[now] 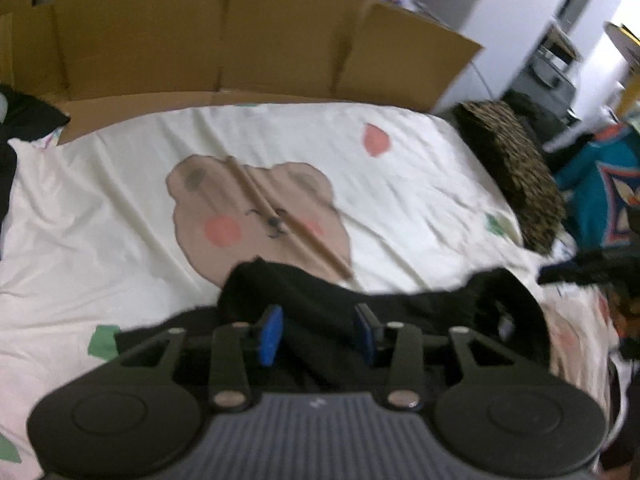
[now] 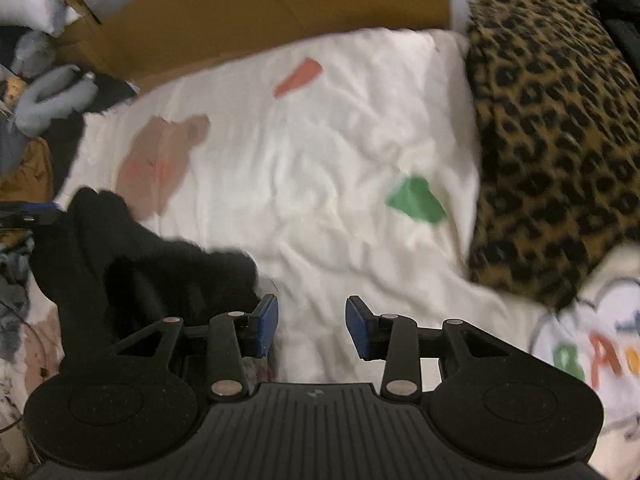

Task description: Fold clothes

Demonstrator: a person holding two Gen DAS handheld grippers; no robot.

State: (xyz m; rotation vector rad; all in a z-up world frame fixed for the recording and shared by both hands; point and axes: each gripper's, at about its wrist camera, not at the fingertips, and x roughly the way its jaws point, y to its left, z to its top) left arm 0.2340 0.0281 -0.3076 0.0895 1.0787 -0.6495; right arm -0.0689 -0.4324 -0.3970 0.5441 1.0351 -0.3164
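Observation:
A black garment (image 1: 440, 304) lies bunched on a white bedsheet with a bear print (image 1: 120, 200). In the left wrist view my left gripper (image 1: 319, 334) hovers right over it, blue pads apart, with a fold of the black cloth lying between them but not pinched. In the right wrist view the same black garment (image 2: 140, 248) sits to the left of my right gripper (image 2: 312, 328). That gripper is open with only the white bedsheet (image 2: 340, 140) showing between its fingers. The garment's near part is hidden under both gripper bodies.
A leopard-print cushion (image 2: 552, 140) rests on the sheet's right side, also visible as the leopard cushion (image 1: 516, 180). Cardboard walls (image 1: 240, 40) stand behind the bed. A teal garment (image 1: 600, 184) lies far right, a white lettered garment (image 2: 592, 356) near right, and piled clothes (image 2: 40, 100) at left.

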